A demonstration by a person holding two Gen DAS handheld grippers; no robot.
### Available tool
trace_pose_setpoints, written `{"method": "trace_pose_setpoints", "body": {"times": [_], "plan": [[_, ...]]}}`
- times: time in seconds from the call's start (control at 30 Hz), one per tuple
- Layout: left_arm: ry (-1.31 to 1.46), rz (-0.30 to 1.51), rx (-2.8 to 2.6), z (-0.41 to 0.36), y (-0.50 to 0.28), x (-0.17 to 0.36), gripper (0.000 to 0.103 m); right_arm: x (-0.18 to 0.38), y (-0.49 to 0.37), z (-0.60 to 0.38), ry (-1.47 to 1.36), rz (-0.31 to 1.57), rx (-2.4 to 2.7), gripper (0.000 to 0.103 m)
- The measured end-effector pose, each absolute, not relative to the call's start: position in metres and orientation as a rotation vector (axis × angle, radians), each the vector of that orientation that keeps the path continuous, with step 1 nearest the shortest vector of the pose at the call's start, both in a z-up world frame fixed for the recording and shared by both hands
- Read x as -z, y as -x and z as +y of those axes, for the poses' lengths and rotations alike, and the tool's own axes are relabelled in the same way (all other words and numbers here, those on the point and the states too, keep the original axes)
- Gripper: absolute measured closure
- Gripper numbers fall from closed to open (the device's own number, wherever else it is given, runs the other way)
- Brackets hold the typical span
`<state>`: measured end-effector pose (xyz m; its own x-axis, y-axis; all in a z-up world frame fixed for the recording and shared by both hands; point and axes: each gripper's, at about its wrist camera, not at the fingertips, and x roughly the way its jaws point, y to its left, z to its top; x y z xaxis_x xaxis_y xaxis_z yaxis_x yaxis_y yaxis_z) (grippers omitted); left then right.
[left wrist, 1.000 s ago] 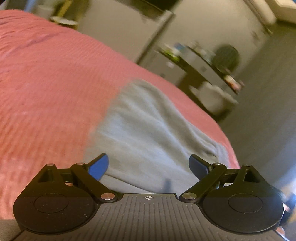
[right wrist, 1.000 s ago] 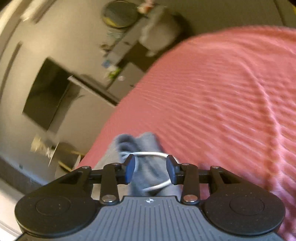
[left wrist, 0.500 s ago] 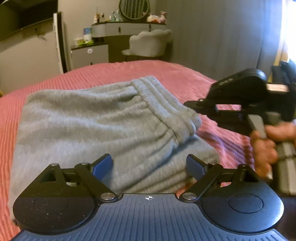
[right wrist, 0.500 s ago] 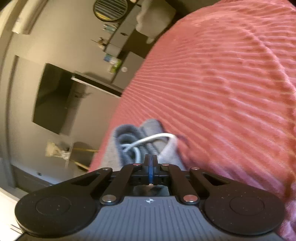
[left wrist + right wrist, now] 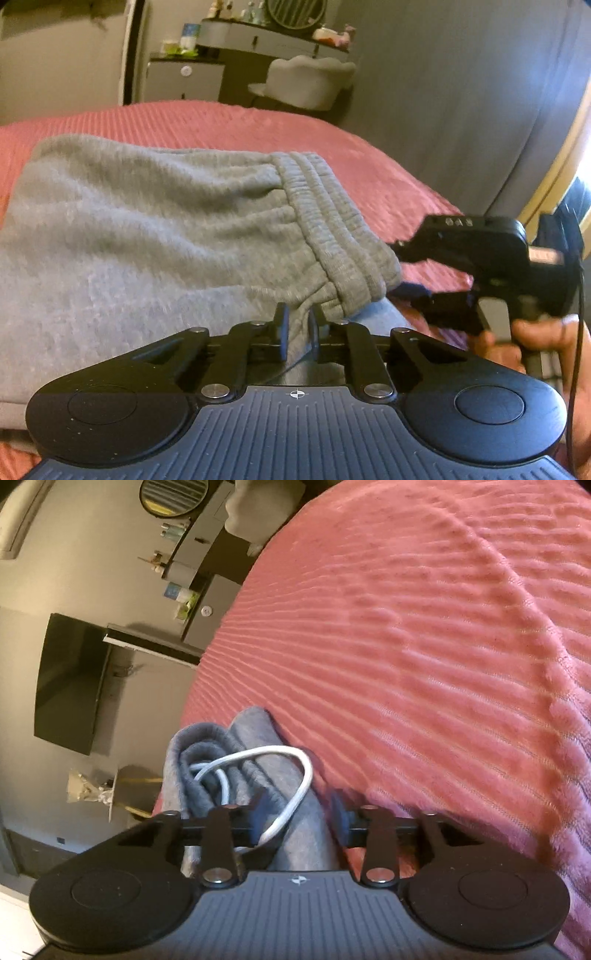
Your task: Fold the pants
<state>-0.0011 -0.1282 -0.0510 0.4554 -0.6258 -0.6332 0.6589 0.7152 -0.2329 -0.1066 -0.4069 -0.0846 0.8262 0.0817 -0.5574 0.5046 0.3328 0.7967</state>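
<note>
A bed with a ribbed pink bedspread [image 5: 229,122] fills the foreground. Beyond its far edge stand a dark vanity desk [image 5: 266,37] with a round mirror [image 5: 295,13] and a grey scalloped chair [image 5: 310,83]. Grey curtains [image 5: 461,92] hang right of the desk.

Nothing legible; the right tool [image 5: 476,266] bears blurred marks, perhaps digits.

Pink ribbed bedspread [image 5: 424,657]; grey chair [image 5: 306,83] before dresser [image 5: 258,37]; round mirror [image 5: 173,494]; dark TV [image 5: 68,683].
</note>
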Motion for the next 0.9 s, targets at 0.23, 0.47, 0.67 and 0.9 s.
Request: {"method": "trace_pose_setpoints", "body": {"times": [0.23, 0.47, 0.67, 0.9], "plan": [[-0.22, 0.706, 0.782, -0.141, 0.02, 0.054, 0.046, 0.091, 0.091, -0.401, -1.186, 0.566, 0.28, 0.086], [-0.215, 0.711, 0.715, -0.147, -0.001, 0.061, 0.069, 0.075, 0.098, -0.397, -1.113, 0.507, 0.268, 0.099], [-0.148, 0.737, 0.719, -0.142, -0.005, 0.058, 0.084, 0.068, 0.101, -0.391, -1.063, 0.508, 0.257, 0.099], [-0.141, 0.729, 0.723, -0.14, -0.001, 0.053, 0.089, 0.064, 0.105, -0.391, -1.047, 0.497, 0.276, 0.099]]}}
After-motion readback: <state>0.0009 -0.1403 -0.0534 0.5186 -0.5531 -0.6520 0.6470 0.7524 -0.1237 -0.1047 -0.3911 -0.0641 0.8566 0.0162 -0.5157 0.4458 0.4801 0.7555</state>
